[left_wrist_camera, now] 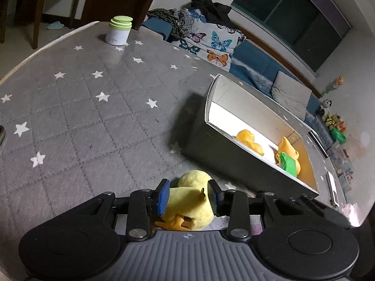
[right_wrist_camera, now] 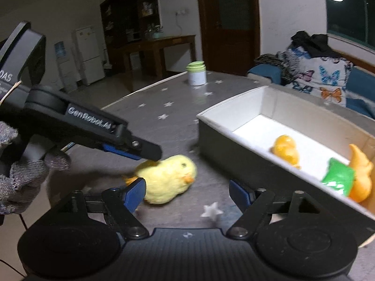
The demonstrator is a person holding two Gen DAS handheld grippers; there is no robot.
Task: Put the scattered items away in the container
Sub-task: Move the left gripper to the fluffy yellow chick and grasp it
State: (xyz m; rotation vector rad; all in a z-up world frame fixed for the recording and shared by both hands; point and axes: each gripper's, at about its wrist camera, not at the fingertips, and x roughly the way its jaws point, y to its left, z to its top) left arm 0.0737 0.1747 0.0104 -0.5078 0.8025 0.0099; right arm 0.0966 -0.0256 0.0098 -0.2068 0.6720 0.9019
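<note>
While the left gripper (left_wrist_camera: 189,193) has its blue pads pressed against both flanks of the fluffy yellow plush duck (left_wrist_camera: 189,203) lying on the grey star-patterned quilted tabletop (left_wrist_camera: 82,107), the right gripper (right_wrist_camera: 187,193) hangs beside it with jaws spread wide, holding nothing; at two o'clock from the duck stands the grey white-lined cardboard box (left_wrist_camera: 206,107), containing an orange rubber duck (left_wrist_camera: 248,140), an orange figure (left_wrist_camera: 287,148) and a green block (left_wrist_camera: 288,162); a green-lidded white jar (left_wrist_camera: 118,31) sits far off at eleven o'clock.
</note>
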